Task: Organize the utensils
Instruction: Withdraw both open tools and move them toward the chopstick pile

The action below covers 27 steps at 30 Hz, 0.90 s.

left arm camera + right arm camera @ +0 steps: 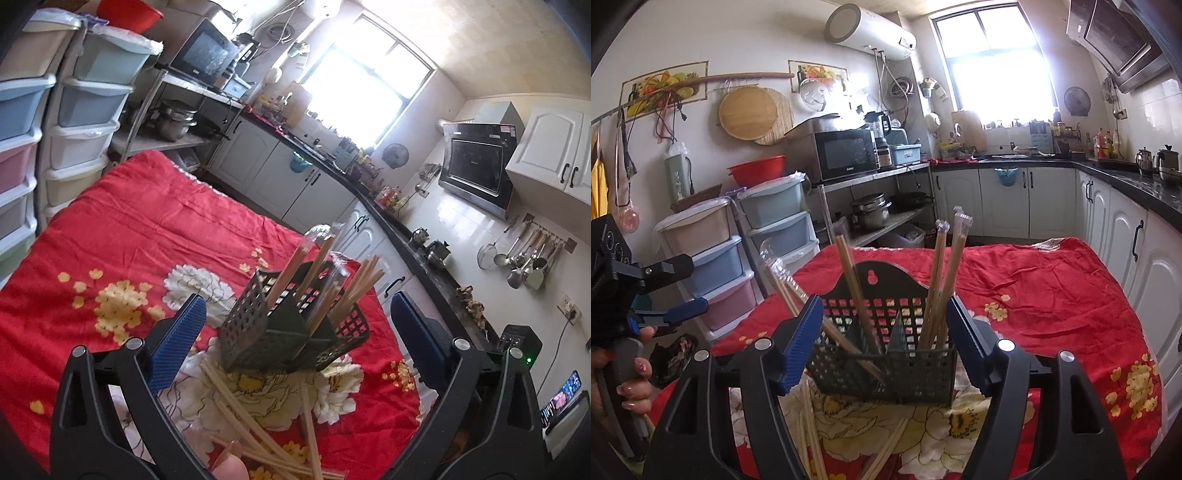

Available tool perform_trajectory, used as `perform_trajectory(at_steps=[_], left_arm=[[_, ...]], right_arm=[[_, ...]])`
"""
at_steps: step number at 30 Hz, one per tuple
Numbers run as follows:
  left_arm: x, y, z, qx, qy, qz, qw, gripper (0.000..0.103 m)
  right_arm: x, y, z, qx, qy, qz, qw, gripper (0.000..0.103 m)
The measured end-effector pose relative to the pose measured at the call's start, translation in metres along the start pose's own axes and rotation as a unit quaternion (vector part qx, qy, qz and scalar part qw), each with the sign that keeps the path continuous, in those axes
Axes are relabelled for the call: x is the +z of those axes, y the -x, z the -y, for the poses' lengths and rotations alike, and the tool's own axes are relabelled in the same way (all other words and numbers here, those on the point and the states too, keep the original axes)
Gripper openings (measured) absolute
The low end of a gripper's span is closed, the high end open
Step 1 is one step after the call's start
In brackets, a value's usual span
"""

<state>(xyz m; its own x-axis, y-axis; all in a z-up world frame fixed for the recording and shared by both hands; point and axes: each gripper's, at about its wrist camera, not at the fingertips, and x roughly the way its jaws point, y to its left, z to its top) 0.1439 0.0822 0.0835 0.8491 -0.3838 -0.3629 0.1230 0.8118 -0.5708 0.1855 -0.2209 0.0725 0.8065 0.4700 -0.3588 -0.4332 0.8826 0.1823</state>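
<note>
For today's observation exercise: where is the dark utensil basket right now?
The basket stands on the red flowered cloth, centred in both wrist views, holding upright chopsticks, with loose chopsticks lying on the cloth just in front of it.

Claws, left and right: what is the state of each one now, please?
Left claw: open, holding nothing.
Right claw: open around the black utensil basket, not gripping it.

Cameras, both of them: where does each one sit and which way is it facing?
Left wrist: on the left gripper, open, facing the window wall over the black basket; a fingertip shows.
Right wrist: on the right gripper, open beside the basket, facing the microwave shelf; a hand shows.
Shared: basket, wrapped chopsticks, red cloth.
</note>
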Motion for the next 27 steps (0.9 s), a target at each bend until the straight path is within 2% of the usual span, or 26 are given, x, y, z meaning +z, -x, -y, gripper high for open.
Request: perform_trajectory(at_steps=[22,27], left_arm=[[-0.043,0.003,-0.036,0.040,0.030,-0.048,0.9976,0.092],[-0.056,0.001,-0.043,0.048,0.035,-0.064,0.9961,0.092]], right_arm=[[-0.032,-0.002,-0.018,0.021,0.026,-0.060,0.998,0.067],[-0.041,-0.005,-0.019,0.026,0.029,-0.081,0.996,0.070]])
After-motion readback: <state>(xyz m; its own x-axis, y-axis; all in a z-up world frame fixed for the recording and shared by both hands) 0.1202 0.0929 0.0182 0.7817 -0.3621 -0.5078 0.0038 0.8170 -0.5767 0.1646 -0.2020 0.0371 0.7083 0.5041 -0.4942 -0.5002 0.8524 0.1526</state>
